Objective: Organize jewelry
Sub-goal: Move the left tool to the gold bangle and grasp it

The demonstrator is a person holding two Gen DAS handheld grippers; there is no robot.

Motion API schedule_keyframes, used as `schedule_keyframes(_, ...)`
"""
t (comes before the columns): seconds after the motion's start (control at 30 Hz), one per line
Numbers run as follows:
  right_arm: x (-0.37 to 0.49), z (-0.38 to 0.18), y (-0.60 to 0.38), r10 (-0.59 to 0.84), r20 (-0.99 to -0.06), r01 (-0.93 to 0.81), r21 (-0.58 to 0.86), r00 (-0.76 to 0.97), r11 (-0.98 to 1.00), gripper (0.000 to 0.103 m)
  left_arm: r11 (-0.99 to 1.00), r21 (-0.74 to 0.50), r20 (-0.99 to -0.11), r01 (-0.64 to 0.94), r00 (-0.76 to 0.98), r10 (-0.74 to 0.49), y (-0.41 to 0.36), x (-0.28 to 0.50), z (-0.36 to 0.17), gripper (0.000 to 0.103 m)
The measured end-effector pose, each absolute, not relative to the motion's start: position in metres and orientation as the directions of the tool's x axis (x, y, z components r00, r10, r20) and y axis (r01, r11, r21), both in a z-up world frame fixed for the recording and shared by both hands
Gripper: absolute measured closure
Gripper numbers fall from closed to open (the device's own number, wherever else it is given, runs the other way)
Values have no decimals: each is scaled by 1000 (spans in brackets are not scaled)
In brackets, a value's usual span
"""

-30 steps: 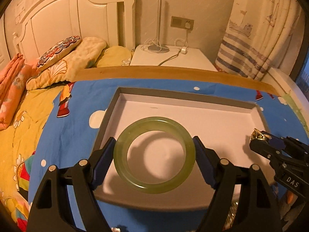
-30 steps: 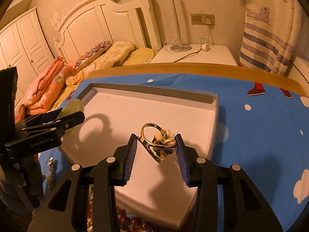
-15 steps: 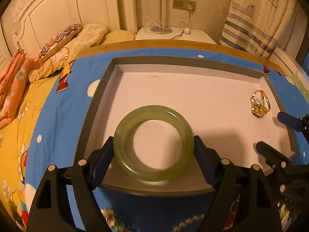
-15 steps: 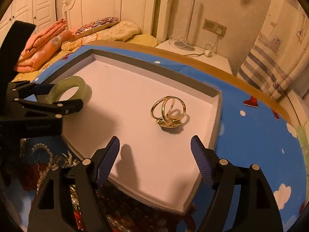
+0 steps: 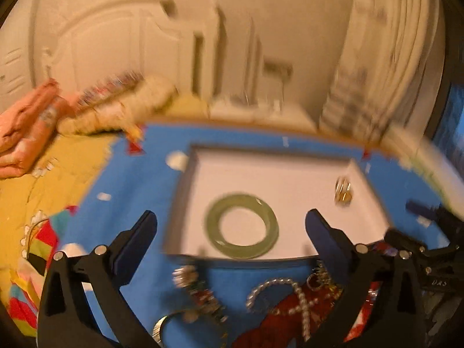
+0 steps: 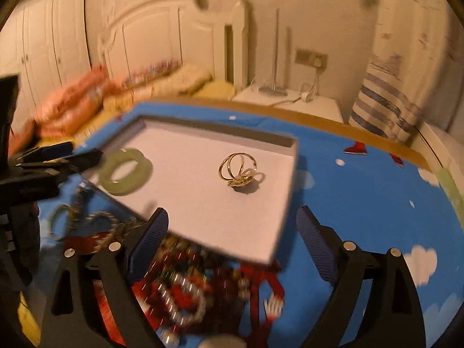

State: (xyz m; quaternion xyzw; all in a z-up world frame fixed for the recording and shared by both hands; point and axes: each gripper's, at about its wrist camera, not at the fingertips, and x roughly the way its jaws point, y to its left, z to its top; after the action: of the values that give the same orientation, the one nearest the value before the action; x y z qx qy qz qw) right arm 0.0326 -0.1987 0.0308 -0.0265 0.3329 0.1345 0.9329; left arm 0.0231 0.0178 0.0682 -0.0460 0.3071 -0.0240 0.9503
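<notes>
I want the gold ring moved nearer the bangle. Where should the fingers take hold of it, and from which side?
Grip the gold ring across its two raised thin bands, coming from above with the right gripper, which is open and nearest. The bands stand up off the tray, leaving room for a finger on each side, while the ornament rests on the tray floor and looks lumpy and harder to pinch.

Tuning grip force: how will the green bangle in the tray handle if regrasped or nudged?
The green bangle looks rigid, so no flex. Its glossy surface may slip between pads. Lying flat in the white tray, it should slide, not roll; probably brittle if dropped.
</notes>
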Motion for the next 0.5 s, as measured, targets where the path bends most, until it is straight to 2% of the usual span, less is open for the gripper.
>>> schedule_keyframes(0.07,22,32,-210,241,-625,-261,63,743,963,17,991,-135,-564,-16,823,-64,38,1,71,2)
schedule_keyframes(0.27,-3,18,-241,270,-629,-211,170,729,963,17,984,-133,-624,-120,781,10,81,-43,54,2)
schedule_keyframes(0.5,-16,13,-246,269,-628,-185,198,730,963,17,994,-100,-698,-53,716,-32,77,-69,27,2)
